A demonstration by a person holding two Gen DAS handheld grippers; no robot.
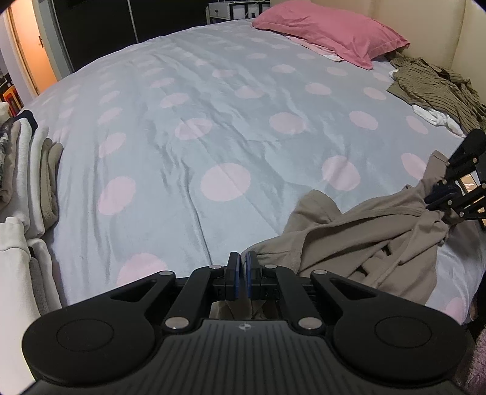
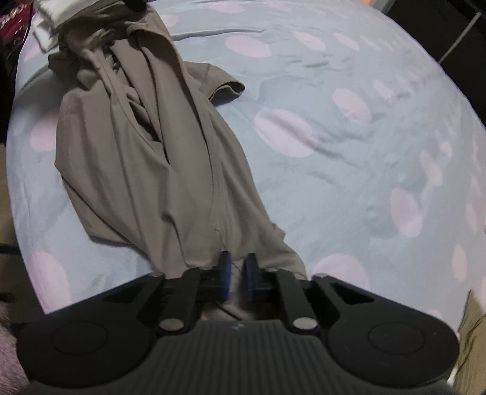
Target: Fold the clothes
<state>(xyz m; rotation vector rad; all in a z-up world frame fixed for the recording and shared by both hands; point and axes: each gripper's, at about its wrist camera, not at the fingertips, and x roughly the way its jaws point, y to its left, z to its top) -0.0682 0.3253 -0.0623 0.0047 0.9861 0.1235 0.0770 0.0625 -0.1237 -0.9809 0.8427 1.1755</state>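
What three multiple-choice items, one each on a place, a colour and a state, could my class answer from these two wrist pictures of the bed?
1. Where does the pink pillow lie?
A. at the far end of the bed, by the headboard
B. on the folded stack
C. on the floor

2. What colour are the spots on the grey duvet?
A. green
B. pink
C. black

3. How does the taupe garment lie?
A. folded square
B. on a hanger
C. crumpled and bunched

Answers:
1 A: the left wrist view shows it at the far edge against the cream headboard.
2 B: pale pink circles cover the cover.
3 C: deep twisted creases run its length.
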